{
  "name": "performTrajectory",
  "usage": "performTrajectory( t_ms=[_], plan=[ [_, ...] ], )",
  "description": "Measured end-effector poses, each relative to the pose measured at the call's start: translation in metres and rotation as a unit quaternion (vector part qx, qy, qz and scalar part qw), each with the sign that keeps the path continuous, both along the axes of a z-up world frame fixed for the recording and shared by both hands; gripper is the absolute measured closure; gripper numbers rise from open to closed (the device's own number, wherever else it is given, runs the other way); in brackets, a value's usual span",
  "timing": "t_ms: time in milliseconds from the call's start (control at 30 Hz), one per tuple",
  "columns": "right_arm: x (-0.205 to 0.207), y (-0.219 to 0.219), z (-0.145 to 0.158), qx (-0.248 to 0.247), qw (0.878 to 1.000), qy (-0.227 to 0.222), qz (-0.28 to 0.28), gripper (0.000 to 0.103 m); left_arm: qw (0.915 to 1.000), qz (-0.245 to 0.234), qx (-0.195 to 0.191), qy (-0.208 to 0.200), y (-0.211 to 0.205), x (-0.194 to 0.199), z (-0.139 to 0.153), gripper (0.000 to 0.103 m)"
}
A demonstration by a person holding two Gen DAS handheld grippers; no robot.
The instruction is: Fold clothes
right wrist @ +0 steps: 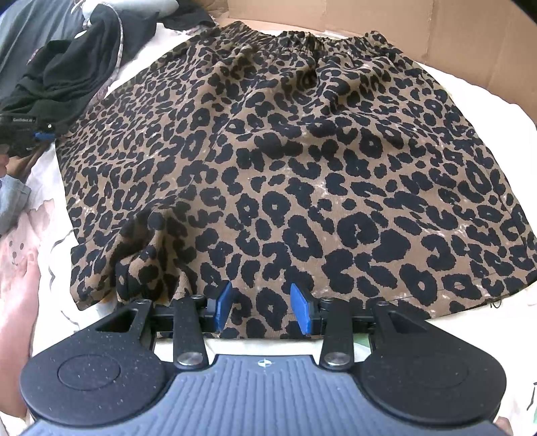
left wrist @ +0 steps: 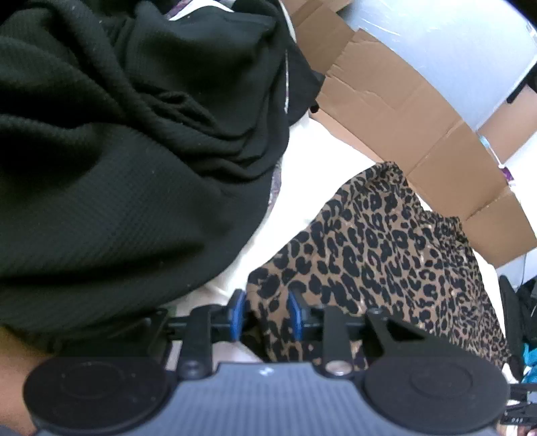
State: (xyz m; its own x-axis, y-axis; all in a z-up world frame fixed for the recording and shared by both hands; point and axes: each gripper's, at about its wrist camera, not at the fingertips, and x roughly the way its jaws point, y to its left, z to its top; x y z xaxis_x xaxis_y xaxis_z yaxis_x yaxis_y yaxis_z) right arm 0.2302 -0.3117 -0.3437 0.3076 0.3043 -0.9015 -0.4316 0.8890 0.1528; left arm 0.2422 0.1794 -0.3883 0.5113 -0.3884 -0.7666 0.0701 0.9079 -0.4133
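Observation:
A leopard-print skirt (right wrist: 285, 161) lies spread flat on a white sheet, its elastic waistband (right wrist: 302, 38) at the far side. A small ruck (right wrist: 144, 248) stands up near the near-left hem. My right gripper (right wrist: 262, 308) hangs over the near hem, its blue pads apart and the cloth lying flat between them. My left gripper (left wrist: 265, 310) is at the skirt's (left wrist: 386, 261) left corner, with pads apart and the skirt's edge lying between them. From the right wrist view, the left gripper (right wrist: 42, 135) shows at the far left edge.
A heap of black waffle-knit clothing (left wrist: 117, 151) lies close on the left, also seen as the black heap (right wrist: 67, 77). Grey garments (right wrist: 33, 26) lie behind it. Cardboard flaps (left wrist: 402, 110) border the far side of the white printed sheet (right wrist: 40, 234). A hand (left wrist: 13, 375) holds the left gripper.

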Motion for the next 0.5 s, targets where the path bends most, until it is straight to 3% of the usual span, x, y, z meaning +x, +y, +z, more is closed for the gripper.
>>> performTrajectory(
  t_ms=[333,500],
  plan=[
    [-0.001,0.004,-0.001,-0.003,1.0,-0.002,0.009,0.058,0.9993,-0.019,-0.026,0.021,0.001,0.012,-0.016,0.071],
    [0.0,0.002,-0.001,-0.001,1.0,-0.001,0.008,0.058,0.9978,-0.016,-0.059,0.025,0.011,0.003,-0.013,0.081]
  ],
)
